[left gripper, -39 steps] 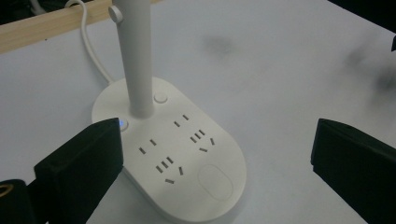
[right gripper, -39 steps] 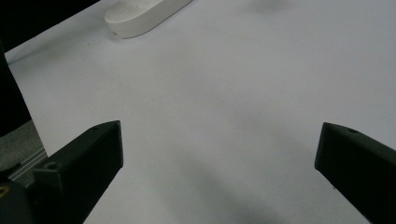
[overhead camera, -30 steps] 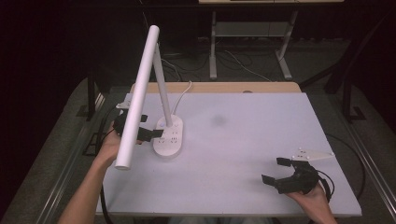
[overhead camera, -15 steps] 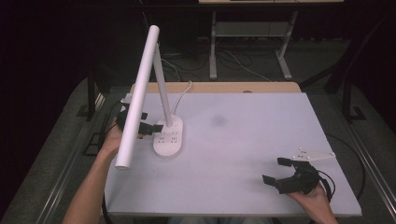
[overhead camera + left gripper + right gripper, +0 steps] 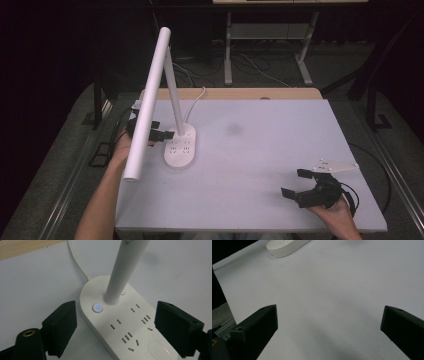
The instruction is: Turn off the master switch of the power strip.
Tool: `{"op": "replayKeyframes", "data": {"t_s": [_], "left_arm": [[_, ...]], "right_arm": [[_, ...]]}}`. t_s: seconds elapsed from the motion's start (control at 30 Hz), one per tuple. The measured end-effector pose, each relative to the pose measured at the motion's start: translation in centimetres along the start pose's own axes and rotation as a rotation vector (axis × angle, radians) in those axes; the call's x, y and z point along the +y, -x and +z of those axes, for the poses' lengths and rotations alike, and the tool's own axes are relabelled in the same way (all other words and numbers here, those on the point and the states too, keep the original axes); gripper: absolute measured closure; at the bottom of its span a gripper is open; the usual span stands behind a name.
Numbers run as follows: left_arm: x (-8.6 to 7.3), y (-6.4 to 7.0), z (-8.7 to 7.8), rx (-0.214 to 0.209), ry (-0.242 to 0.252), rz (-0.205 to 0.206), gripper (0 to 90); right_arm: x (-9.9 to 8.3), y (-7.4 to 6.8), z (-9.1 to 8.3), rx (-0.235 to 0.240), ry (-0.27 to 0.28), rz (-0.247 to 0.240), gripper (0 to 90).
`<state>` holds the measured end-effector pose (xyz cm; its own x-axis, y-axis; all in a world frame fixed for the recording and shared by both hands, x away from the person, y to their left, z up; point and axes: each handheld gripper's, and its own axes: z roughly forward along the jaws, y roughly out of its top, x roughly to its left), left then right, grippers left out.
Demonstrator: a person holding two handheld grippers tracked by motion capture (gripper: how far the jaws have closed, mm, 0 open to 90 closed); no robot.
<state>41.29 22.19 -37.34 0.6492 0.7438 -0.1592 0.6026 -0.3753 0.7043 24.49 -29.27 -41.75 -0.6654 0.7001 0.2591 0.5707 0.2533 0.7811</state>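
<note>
Dark room, cables and metal desk legs on the floor beyond; white table with a wooden strip along its far edge.

On the table's left half, a white desk lamp: oval base lying flat, upright post rising from the base's far end, long tube head slanting down toward the near left. Base doubles as a power strip, rows of socket slots across its top. Small round button beside the foot of the post, glowing blue. Larger oval pad at the near end of the base. White cord running from the far end of the base toward the wooden strip.

Left gripper held at the left side of the base, partly behind the tube head in the high view. Jaws spread wide, one on either side of the base in the left gripper view, gripping nothing; touching the base or just clear of it, cannot tell. Left forearm entering from the bottom left.

Right gripper at the near right of the table, well apart from the lamp, resting in the right hand. Jaws wide apart, empty, bare table between them. Grey three-cornered plate on top. In the right gripper view, near end of the base at the top left.
</note>
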Motion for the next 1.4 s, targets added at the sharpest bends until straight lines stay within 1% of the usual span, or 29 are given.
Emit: {"op": "replayKeyframes", "data": {"t_s": [0.1, 0.2, 0.23, 0.27, 0.3, 0.33, 0.37, 0.4, 0.43, 0.5, 0.53, 0.57, 0.6, 0.63, 0.67, 0.7, 0.73, 0.77, 0.87, 0.9, 0.93, 0.97, 1.03, 1.1, 1.17, 1.3, 1.33, 1.37, 1.4], "left_arm": [[0.0, -0.1, 0.3, -0.003, -0.01, -0.01, 23.1], [0.0, -0.2, 0.7, -0.005, -0.008, -0.017, 27.9], [0.0, -0.2, 0.8, -0.005, -0.002, -0.03, 29.9], [0.0, -0.3, 0.8, -0.005, -0.006, -0.028, 32.1], [0.0, -0.4, 0.9, -0.004, -0.001, -0.033, 36.0], [0.0, -0.5, 1.0, -0.002, 0.002, -0.037, 36.0], [0.0, -0.6, 1.0, -0.002, 0.004, -0.033, 40.1], [0.0, -0.7, 1.0, 0.001, 0.012, -0.033, 40.1], [0.0, -0.8, 1.1, 0.0, 0.024, -0.043, 41.7], [0.0, -1.0, 1.1, 0.011, 0.035, -0.043, 47.4], [0.0, -1.1, 1.0, 0.007, 0.036, -0.047, 47.4], [0.0, -1.2, 1.1, 0.009, 0.039, -0.047, 51.6], [0.0, -1.3, 1.1, 0.012, 0.044, -0.055, 51.6], [-0.1, -1.4, 1.2, 0.012, 0.05, -0.07, 57.0], [-0.1, -1.5, 1.2, 0.01, 0.053, -0.072, 59.1], [-0.1, -1.5, 1.3, 0.01, 0.062, -0.093, 61.2], [-0.1, -1.5, 1.4, 0.011, 0.067, -0.099, 63.1], [-0.1, -1.5, 1.5, 0.014, 0.067, -0.099, 63.1], [-0.1, -1.6, 1.9, 0.019, 0.071, -0.108, 70.0], [-0.1, -1.7, 2.1, 0.019, 0.075, -0.112, 71.1], [-0.1, -1.8, 2.2, 0.023, 0.07, -0.104, 71.1], [-0.2, -1.8, 2.3, 0.022, 0.073, -0.11, 73.5], [-0.2, -1.9, 2.6, 0.023, 0.067, -0.112, 74.3], [-0.3, -2.0, 2.9, 0.023, 0.059, -0.106, 77.5], [-0.3, -2.0, 3.2, 0.02, 0.058, -0.115, 78.6], [-0.4, -2.0, 3.6, 0.017, 0.053, -0.113, 85.6], [-0.5, -2.0, 3.7, 0.015, 0.055, -0.118, 85.6], [-0.5, -2.0, 3.7, 0.019, 0.051, -0.113, 88.9], [-0.5, -2.0, 3.8, 0.016, 0.046, -0.11, 88.9]], "right_arm": [[0.0, 0.0, 0.0, 0.0, 0.0, -0.003, 0.4], [0.0, 0.0, 0.1, 0.001, -0.006, -0.002, 0.4], [0.0, 0.0, 0.1, 0.002, -0.007, -0.003, 0.4], [0.0, 0.0, 0.1, 0.001, -0.008, -0.003, 0.4], [0.0, 0.0, 0.1, 0.001, -0.01, -0.003, 0.4], [0.0, 0.0, 0.1, 0.001, -0.01, -0.003, 0.4], [0.0, 0.0, 0.1, 0.0, -0.011, -0.004, 0.4], [0.0, 0.0, 0.1, 0.0, -0.011, -0.004, 0.4], [-0.1, 0.0, 0.1, 0.001, -0.01, -0.004, 0.4], [-0.1, 0.0, 0.1, -0.001, -0.013, -0.004, 0.4], [-0.1, 0.0, 0.1, -0.001, -0.013, -0.004, 0.4], [-0.1, 0.0, 0.1, -0.002, -0.013, -0.006, 0.4], [-0.1, 0.0, 0.1, -0.002, -0.013, -0.006, 0.4], [-0.1, 0.0, 0.1, -0.003, -0.013, -0.006, 0.4], [-0.1, 0.0, 0.1, -0.003, -0.013, -0.007, 0.4], [-0.1, 0.0, 0.1, -0.004, -0.011, -0.01, 0.4], [-0.1, 0.0, 0.1, -0.004, -0.011, -0.011, 0.4], [-0.1, 0.0, 0.1, -0.004, -0.011, -0.011, 0.4], [-0.1, 0.1, 0.1, -0.006, -0.012, -0.012, 0.4], [-0.1, 0.1, 0.1, -0.005, -0.011, -0.009, 0.4], [-0.1, 0.1, 0.1, -0.005, -0.011, -0.009, 0.4], [0.0, 0.0, 0.1, -0.005, -0.009, -0.008, 0.4], [0.0, 0.0, 0.1, -0.005, -0.011, -0.008, 0.4], [-0.1, 0.0, 0.2, -0.006, -0.012, -0.013, 0.4], [-0.1, 0.0, 0.1, -0.005, -0.012, -0.009, 0.4], [-0.1, 0.1, 0.1, -0.006, -0.009, -0.012, 0.4], [-0.1, 0.1, 0.1, -0.006, -0.009, -0.012, 0.4], [-0.1, 0.1, 0.1, -0.007, -0.01, -0.011, 0.4], [-0.1, 0.1, 0.1, -0.007, -0.01, -0.011, 0.4]]}}
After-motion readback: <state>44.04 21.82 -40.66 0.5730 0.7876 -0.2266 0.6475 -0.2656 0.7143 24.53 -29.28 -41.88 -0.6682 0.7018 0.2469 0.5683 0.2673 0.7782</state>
